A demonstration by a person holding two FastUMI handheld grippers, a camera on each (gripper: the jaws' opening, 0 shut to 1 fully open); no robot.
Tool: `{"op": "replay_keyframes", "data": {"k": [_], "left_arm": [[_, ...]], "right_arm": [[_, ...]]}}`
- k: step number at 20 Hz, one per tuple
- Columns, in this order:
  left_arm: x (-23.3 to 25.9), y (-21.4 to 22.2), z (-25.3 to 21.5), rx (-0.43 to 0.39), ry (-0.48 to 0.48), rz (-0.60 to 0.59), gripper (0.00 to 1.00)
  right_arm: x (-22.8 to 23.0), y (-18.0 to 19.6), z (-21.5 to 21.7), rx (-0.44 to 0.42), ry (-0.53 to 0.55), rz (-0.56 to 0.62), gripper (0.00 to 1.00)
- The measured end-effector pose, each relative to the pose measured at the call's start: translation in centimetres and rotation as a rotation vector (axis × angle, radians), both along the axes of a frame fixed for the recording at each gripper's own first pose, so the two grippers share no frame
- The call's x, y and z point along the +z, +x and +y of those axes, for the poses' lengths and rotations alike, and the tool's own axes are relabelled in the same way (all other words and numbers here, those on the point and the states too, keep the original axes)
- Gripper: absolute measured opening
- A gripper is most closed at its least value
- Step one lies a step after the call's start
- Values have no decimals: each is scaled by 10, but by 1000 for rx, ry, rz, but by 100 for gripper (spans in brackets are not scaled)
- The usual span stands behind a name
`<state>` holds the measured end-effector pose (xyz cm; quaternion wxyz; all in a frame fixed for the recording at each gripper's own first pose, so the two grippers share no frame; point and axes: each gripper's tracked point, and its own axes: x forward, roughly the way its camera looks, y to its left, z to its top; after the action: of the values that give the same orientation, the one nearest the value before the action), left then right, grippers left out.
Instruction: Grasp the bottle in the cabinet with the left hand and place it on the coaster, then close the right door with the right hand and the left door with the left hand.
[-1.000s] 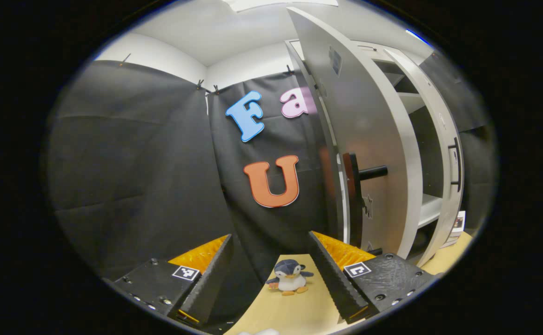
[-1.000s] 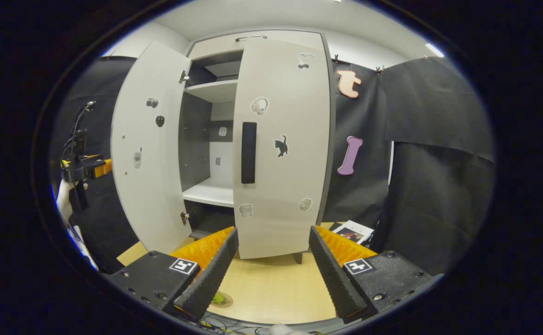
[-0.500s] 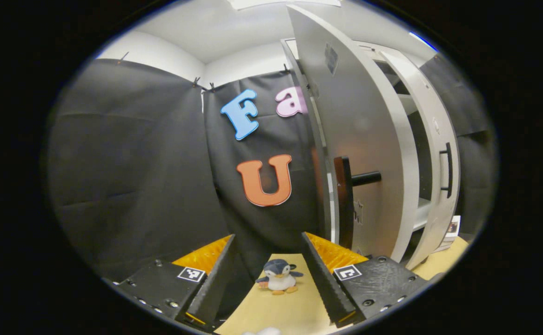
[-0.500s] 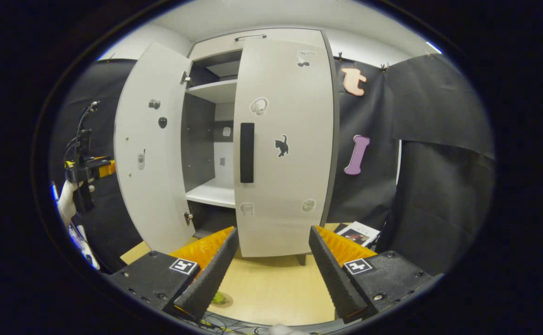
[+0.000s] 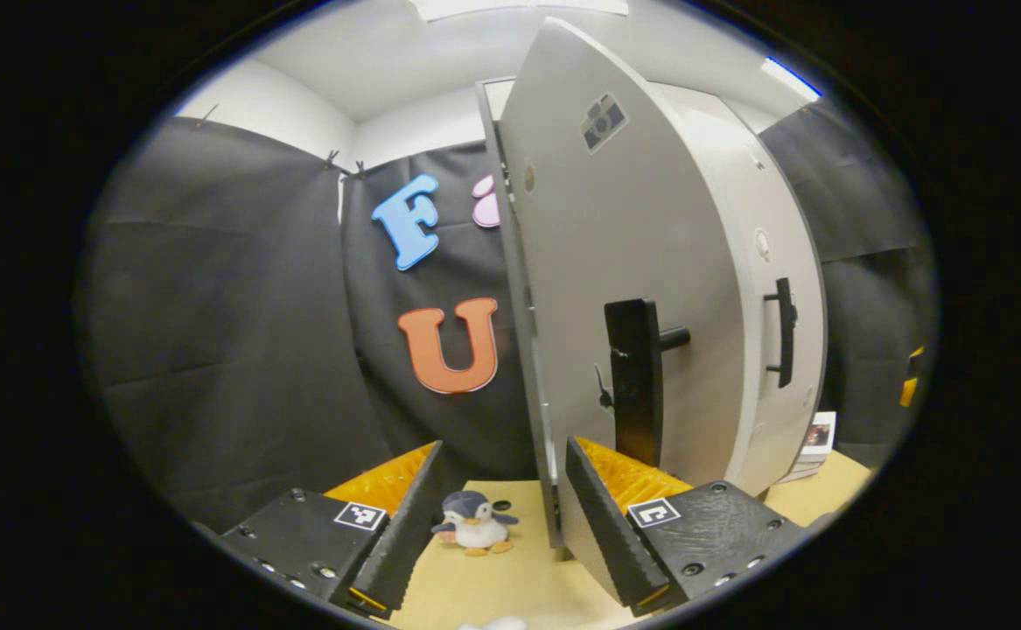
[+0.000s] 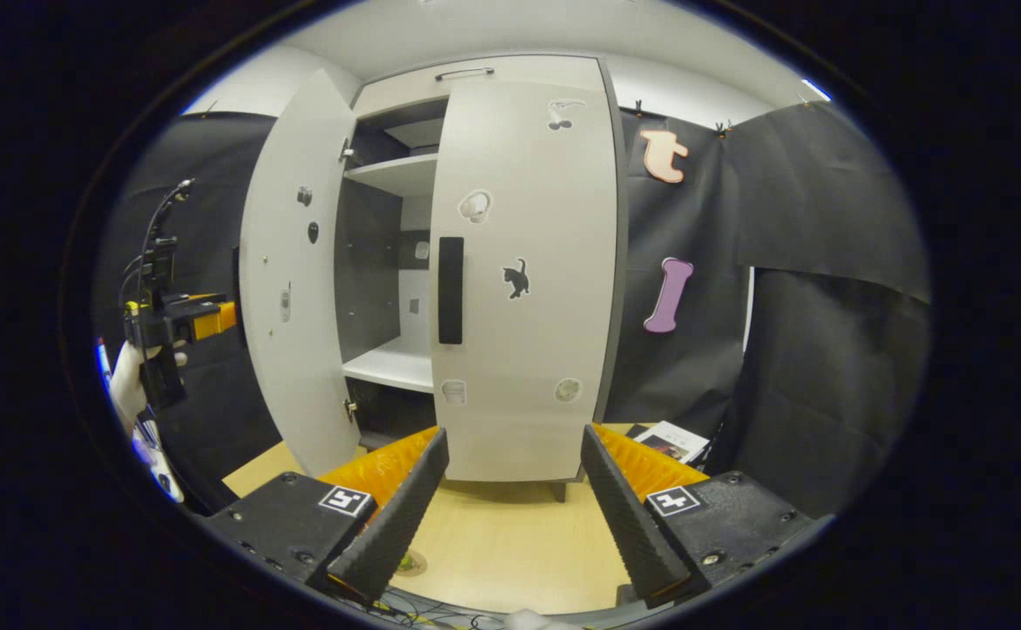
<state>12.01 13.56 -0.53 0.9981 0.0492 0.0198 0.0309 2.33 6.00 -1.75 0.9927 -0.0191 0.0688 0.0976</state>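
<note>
Swinging shut at frame centre, left door (image 5: 615, 262) nears right door (image 6: 523, 271); left gripper (image 5: 497, 525) and right gripper (image 6: 510, 499) both released, empty

You're in a booth hung with black cloth (image 6: 825, 289) clipped along the top, white wall (image 5: 283, 96) and white ceiling (image 6: 475, 35) above it. A ceiling light strip (image 5: 790, 77) glows at upper right in your left gripper view. Light wooden tabletop (image 6: 510, 542) underneath. Small penguin plush (image 5: 475, 529) sits on it near the cloth; a booklet (image 6: 672, 440) lies at the far right.
</note>
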Motion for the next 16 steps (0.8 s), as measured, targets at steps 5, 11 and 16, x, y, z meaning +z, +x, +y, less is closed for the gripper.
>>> {"op": "replay_keyframes", "data": {"k": [5,11,16], "left_arm": [[3,18,-37,-17,2,-8,89],[4,8,-49,-15,3,-6,97],[11,-20,-65,-52,7,-2,97]], "right_arm": [[5,-5,-10,-23,-4,-14,99],[19,-7,-17,-59,20,-47,99],[27,-10,-12,-73,27,-75,100]]}}
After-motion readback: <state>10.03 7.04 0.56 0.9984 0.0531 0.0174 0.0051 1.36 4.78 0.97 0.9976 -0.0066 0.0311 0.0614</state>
